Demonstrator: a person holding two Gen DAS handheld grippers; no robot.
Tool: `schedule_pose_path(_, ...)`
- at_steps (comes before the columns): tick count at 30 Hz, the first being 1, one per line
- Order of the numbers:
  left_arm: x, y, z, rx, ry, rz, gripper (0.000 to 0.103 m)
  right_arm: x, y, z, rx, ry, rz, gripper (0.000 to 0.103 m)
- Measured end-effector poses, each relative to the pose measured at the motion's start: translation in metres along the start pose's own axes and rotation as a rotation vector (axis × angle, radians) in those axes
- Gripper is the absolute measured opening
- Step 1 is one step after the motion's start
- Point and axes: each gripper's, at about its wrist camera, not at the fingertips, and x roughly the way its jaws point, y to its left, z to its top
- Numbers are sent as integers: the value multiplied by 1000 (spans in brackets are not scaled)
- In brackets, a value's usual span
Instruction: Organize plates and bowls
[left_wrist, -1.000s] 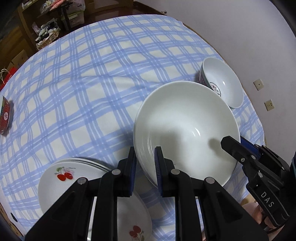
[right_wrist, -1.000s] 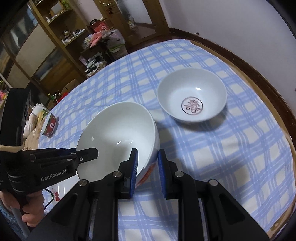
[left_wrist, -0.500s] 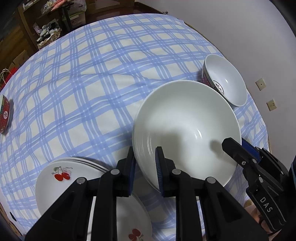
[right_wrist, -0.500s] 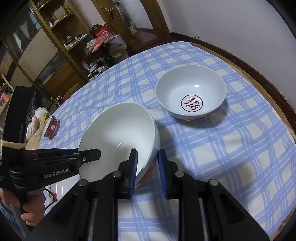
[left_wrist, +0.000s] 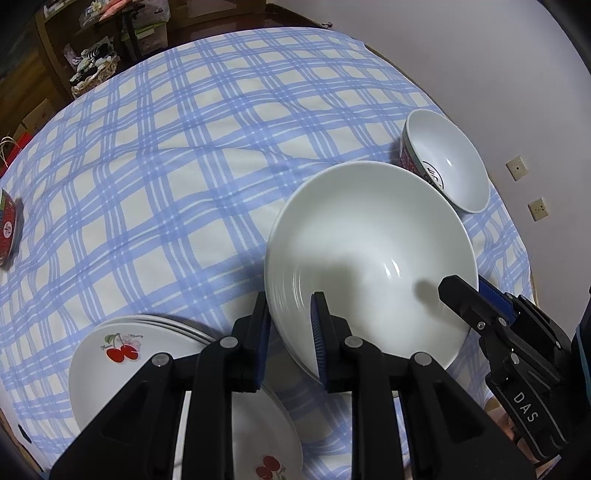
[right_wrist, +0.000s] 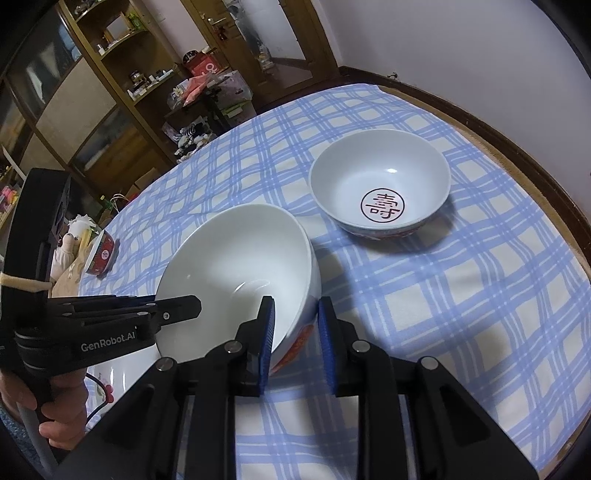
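Note:
A large white bowl is held by both grippers above the checked tablecloth. My left gripper is shut on its near-left rim. My right gripper is shut on the opposite rim; the bowl shows red outside decoration there. A second bowl with a red character inside stands on the cloth beyond, also seen at the right in the left wrist view. A stack of cherry-print plates lies below the left gripper.
A small red dish sits at the table's far left edge. A wooden cabinet and cluttered shelves stand beyond the table. The wall is close on the right, and the table's wooden rim curves there.
The held bowl and both grippers have shifted slightly toward the character bowl, which now appears nearer and lower in the right wrist view.

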Motion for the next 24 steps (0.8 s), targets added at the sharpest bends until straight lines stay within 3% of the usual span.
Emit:
schedule_pose_path(4, -2, 3, 2, -8, -18, -18, 22, -5, 1, 1, 5, -11, -6, 26)
schedule_pose_path(8, -14, 5, 8, 8, -66, 12, 26, -21, 2, 9, -12, -54, -44, 27)
schedule_pose_path(10, -23, 6, 14, 20, -93, 25, 33, -29, 2, 14, -14, -75, -60, 43)
schedule_pose_path(14, -45, 5, 30, 58, -176, 58, 56, -47, -4, 29, -23, -122, -102, 56)
schedule_pose_path(16, -53, 1, 39, 83, -203, 66, 64, -51, -7, 36, -26, -130, -127, 77)
schedule_pose_path(18, -57, -4, 49, 107, -212, 48, 86, -54, -10, 43, -32, -144, -153, 85)
schedule_pose_path(21, -61, -12, 65, 124, -258, 59, 91, -54, -17, 54, -24, -152, -186, 100)
schedule_pose_path(24, -58, -20, 78, 152, -269, 64, 93, -51, -25, 64, -12, -153, -203, 102)
